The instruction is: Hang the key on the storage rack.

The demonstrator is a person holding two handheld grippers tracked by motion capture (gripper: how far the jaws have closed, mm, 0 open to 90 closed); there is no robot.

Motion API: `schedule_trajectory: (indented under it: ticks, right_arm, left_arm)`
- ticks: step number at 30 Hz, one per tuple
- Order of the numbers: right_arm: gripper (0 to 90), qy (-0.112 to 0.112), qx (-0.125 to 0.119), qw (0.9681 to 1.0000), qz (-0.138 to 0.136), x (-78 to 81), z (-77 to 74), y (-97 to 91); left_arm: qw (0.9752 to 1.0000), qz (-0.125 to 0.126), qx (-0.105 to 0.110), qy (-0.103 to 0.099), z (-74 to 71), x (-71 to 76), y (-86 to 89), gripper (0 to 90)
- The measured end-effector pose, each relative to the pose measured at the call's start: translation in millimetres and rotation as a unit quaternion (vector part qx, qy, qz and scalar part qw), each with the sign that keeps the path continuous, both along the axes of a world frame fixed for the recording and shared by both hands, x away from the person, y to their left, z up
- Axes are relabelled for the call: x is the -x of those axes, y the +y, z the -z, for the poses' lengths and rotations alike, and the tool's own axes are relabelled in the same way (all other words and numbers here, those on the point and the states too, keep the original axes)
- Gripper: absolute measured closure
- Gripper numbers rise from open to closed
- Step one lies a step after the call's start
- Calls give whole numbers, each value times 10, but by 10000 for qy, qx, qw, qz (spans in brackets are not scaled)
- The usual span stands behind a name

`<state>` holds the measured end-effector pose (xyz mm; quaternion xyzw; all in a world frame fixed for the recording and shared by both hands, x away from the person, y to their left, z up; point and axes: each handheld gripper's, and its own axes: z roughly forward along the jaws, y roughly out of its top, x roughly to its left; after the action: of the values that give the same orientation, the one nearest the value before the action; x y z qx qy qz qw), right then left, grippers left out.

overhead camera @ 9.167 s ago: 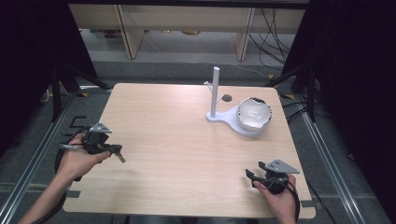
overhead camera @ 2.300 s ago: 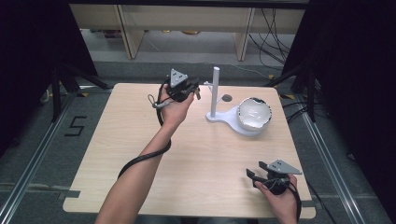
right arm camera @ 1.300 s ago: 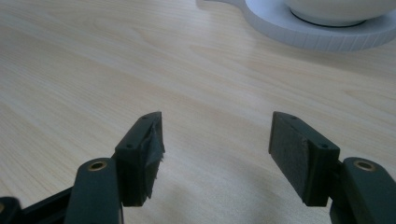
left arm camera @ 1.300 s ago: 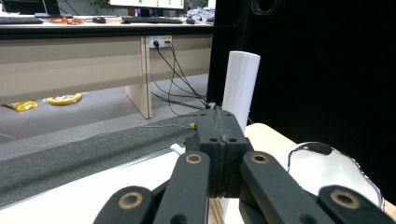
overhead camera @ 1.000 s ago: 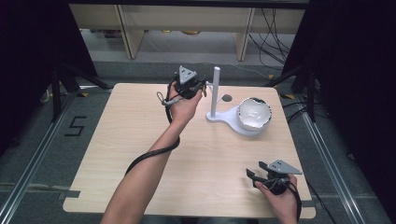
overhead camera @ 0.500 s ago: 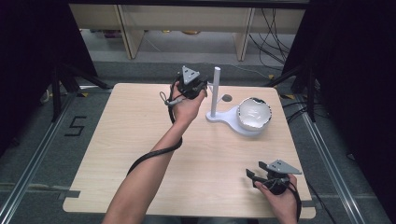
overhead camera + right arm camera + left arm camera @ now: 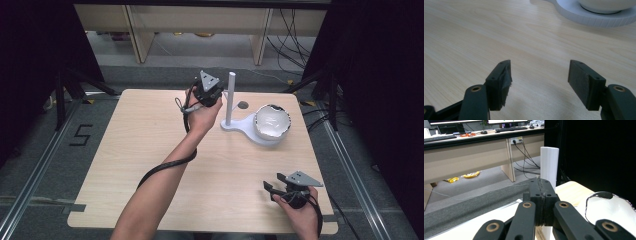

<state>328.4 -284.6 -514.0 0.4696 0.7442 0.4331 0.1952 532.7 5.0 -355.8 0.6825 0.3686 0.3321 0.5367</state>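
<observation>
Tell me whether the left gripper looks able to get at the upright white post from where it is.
Probably yes: the left gripper sits beside the white post, nothing between, though its jaws are shut.

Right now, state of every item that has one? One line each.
Left tongs: shut, empty, raised beside the post.
Right tongs: open, empty, low over the table.
White post: upright on its stand.
Bowl: upright on the white stand, appears empty.
</observation>
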Motion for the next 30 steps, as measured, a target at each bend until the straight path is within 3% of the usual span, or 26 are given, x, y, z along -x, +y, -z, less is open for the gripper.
schedule_trajectory:
  ticks: [7, 8, 9, 10, 11, 13, 14, 15, 16, 19, 23, 25, 30]
  right_arm:
    - [361, -43, 45, 10000, -53, -10, -4, -20]
    - [360, 93, -24, 9999, 35, 12, -10, -3]
    - [360, 93, -24, 9999, 35, 12, -10, -3]
    - [359, -68, -39, 10000, -34, -11, 6, -8]
    - [359, -44, -19, 10000, -24, -7, 1, -11]
    - [359, -59, -23, 10000, -20, -7, 2, -12]
    - [360, 29, 20, 10000, 67, 10, -9, -15]
    - [360, -97, 90, 9999, -23, -11, -3, -35]
    - [360, 1, 33, 10000, 33, 2, -7, -24]
    - [362, -230, 202, 9995, -67, -26, 0, -46]
    - [361, -208, 186, 9996, -68, -24, -2, -51]
    - [361, -40, 38, 10000, 33, 1, -7, -27]
    - [362, -65, 73, 10000, 18, -3, -5, -29]
  left_arm:
    - [10000, 52, 3, 21, 12, -3, -38, 886]
    - [10000, 70, 1, 0, 13, 4, -56, 876]
    - [10000, 70, 1, 0, 13, 4, -56, 861]
    - [10000, 71, 14, -21, 12, 10, -63, 849]
    - [9999, 52, 98, 70, 15, 28, -68, 845]
    - [9999, 52, 122, 62, 11, 33, -59, 837]
    - [9998, 59, 172, 43, -3, 50, -28, 806]
    - [9998, 74, 190, 44, -12, 60, -6, 791]
    - [9997, 108, 223, 44, -23, 70, 14, 774]
    - [9997, 137, 214, 19, -49, 99, 63, 696]
    - [9990, 344, 274, 116, -94, 196, 216, 594]
    - [9986, 473, 217, 138, -97, 247, 285, 539]
    - [9958, 836, 229, 309, -59, 372, 443, 436]
